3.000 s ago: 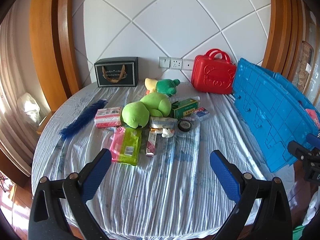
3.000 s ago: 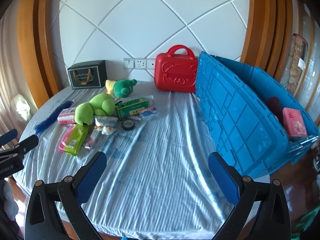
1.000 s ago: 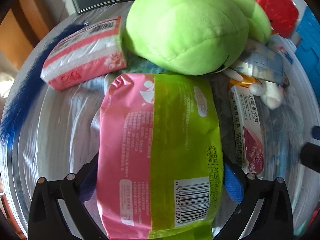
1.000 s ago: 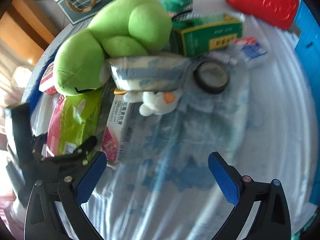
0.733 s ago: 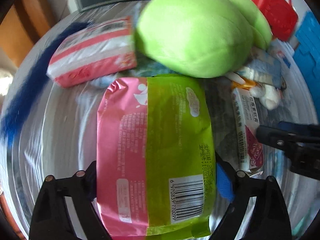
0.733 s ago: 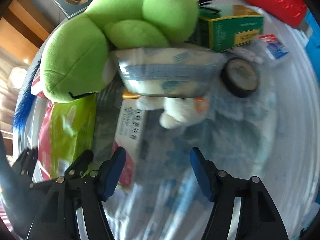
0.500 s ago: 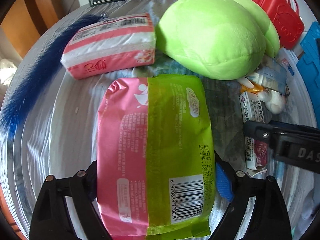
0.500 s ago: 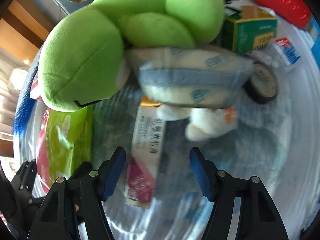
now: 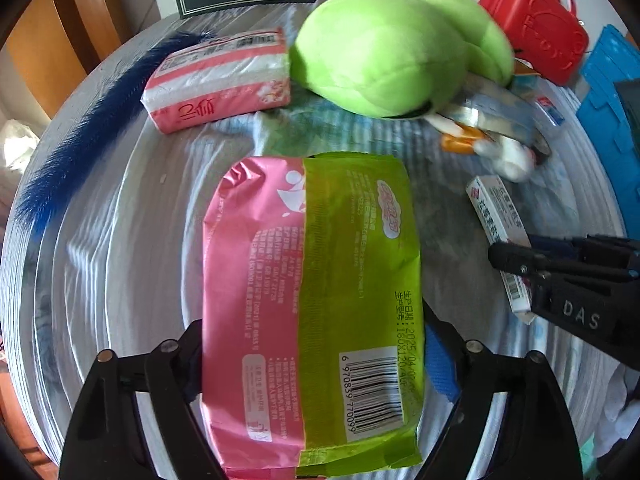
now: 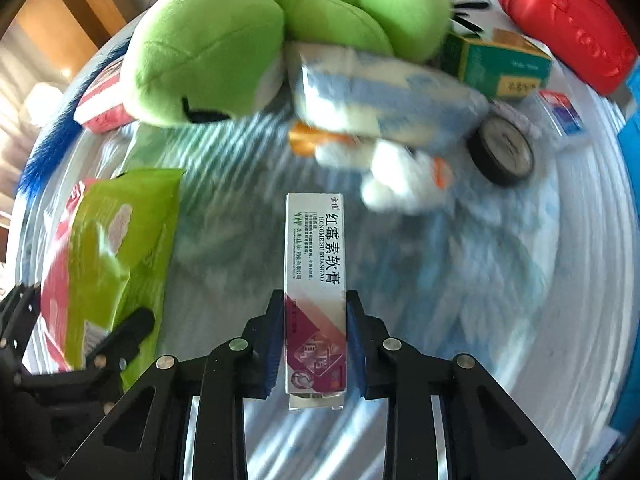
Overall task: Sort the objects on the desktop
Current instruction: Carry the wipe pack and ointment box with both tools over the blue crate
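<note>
A pink and green wipes packet (image 9: 312,280) fills the left wrist view, lifted above the striped tablecloth (image 9: 120,240). My left gripper (image 9: 316,360) grips its long sides near the barcode end, jaws still closing on it. In the right wrist view my right gripper (image 10: 315,340) is shut on the near end of a narrow white and maroon ointment box (image 10: 314,248), which points away along the fingers. The same box (image 9: 496,216) shows in the left wrist view with the right gripper (image 9: 560,280) on it. The packet (image 10: 116,248) appears at the left of the right wrist view.
A big green plush (image 9: 384,52) lies behind, with a pink tissue pack (image 9: 220,80) and blue feather (image 9: 92,128) to its left. Close by lie a small white toy (image 10: 400,176), black tape roll (image 10: 502,150) and green carton (image 10: 500,64). Red case (image 9: 536,20) and blue crate (image 9: 612,120) stand right.
My left gripper closed on the packet and rose with it, so the table has dropped away. My right gripper came over the ointment box and shut on it.
</note>
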### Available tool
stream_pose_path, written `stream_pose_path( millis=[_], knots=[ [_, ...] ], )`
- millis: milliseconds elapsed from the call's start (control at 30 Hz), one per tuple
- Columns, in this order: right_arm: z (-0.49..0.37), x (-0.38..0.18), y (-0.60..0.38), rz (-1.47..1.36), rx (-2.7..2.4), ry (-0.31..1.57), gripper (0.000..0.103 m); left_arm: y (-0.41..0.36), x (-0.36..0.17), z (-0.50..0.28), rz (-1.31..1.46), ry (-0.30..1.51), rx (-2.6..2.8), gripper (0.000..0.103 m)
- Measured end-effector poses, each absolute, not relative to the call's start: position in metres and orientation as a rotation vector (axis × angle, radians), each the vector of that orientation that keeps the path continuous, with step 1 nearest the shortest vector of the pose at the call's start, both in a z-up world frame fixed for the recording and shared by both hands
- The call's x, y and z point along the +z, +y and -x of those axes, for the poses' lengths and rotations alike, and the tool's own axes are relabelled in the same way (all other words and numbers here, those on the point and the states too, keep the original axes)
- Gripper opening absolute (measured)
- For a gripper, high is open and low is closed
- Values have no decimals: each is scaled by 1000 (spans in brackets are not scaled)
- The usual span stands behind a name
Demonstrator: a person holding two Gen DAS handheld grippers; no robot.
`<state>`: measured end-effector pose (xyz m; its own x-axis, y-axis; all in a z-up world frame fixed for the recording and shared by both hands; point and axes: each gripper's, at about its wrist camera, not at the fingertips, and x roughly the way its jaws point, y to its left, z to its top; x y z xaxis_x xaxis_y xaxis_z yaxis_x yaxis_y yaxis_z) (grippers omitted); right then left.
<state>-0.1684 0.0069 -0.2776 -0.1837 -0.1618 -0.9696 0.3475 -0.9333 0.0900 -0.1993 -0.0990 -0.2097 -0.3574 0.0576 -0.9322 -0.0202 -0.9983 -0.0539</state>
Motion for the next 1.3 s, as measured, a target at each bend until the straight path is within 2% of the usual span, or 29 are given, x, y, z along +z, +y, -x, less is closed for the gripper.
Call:
stream_pose_path(
  millis=[200, 267, 300, 400, 700, 1067, 1300],
  knots=[
    [138, -243, 41, -1684, -2255, 146, 28, -98, -184, 170, 1628, -46, 2581, 81],
    [130, -222, 47, -1648, -2307, 142, 28, -81, -172, 162, 1563, -34, 2599, 81],
    [124, -212, 47, -1631, -2333, 131, 28, -98, -182, 172, 1530, -30, 2604, 81],
    [116, -176, 60, -1586, -2411, 107, 28, -96, -162, 172, 1430, -18, 2607, 81],
    [89, -90, 136, -1360, -2588, 40, 28, -26, -99, 135, 1163, 32, 2657, 81],
    [65, 8, 286, -947, -2704, 30, 28, 118, -19, 108, 884, -6, 2765, 81],
    [46, 42, 421, -805, -2876, -46, 28, 241, 37, 105, 693, -9, 2670, 81]
  ],
)
